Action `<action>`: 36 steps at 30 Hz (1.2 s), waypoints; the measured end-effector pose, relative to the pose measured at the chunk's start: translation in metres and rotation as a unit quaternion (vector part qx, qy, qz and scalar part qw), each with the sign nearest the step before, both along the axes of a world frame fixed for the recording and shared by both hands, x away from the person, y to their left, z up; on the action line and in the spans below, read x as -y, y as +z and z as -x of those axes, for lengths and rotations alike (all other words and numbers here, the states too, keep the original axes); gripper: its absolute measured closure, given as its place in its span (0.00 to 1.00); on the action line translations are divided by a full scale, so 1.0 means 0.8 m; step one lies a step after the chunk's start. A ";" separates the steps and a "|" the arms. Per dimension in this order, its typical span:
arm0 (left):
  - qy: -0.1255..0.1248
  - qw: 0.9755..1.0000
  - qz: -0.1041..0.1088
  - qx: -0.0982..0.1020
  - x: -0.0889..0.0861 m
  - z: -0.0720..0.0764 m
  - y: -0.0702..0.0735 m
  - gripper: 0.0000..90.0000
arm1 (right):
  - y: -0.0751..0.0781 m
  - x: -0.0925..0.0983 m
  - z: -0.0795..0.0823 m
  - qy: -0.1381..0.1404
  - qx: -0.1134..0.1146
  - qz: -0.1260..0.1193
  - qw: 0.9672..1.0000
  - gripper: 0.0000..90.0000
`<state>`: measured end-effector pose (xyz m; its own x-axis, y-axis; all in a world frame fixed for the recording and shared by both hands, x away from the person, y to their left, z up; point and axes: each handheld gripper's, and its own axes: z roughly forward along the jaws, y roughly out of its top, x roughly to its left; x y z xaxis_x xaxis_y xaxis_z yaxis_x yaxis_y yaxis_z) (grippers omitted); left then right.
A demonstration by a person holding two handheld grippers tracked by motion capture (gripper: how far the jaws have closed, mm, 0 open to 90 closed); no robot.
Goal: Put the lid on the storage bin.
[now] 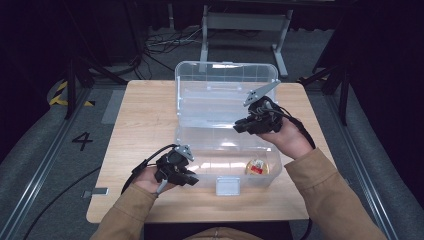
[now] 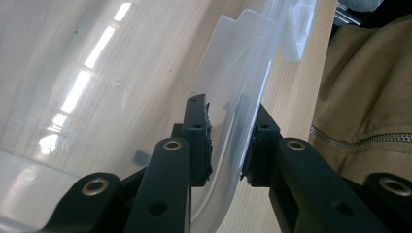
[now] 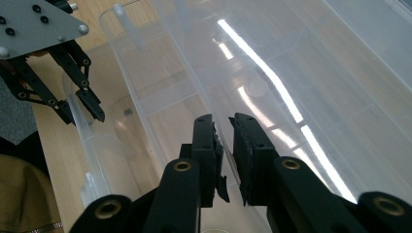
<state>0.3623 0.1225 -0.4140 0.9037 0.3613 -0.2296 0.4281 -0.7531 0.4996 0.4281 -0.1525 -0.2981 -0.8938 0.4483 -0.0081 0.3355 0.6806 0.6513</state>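
Item: clear plastic storage box [image 1: 227, 120], lid open and standing at the far side, set on the middle of the wooden desk [image 1: 135, 125]; a small red-and-yellow object [image 1: 256, 167] lies in its near right corner, and a front latch [image 1: 228, 185] hangs at the near wall. Left tongs [image 1: 182, 176] are clamped on the near left wall of the box; right tongs [image 1: 247, 125] are nearly shut on what appears to be the thin edge of an inner tray [image 3: 204, 92] toward the box's right side. Risks, as judged: thin, slick plastic may slip from the right tongs, since the bite is shallow; an uneven lift could jam the tray against the box walls or drag the whole box, should the left hold give; the wall may flex under the left clamp. View notes: the high view gives the layout, the small object and both hands. The left gripper view shows the wall [image 2: 243, 126] passing between its pads [image 2: 198, 131], and a tan sleeve [image 2: 369, 97]. The right gripper view shows the narrow gap at its tongs [image 3: 226, 150] and the left tongs [image 3: 80, 114] on the far wall.
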 end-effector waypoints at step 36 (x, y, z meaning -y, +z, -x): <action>0.001 1.000 0.002 0.000 0.000 0.000 0.000 0.84 | -0.012 0.001 0.035 0.028 -0.004 0.006 1.000 0.90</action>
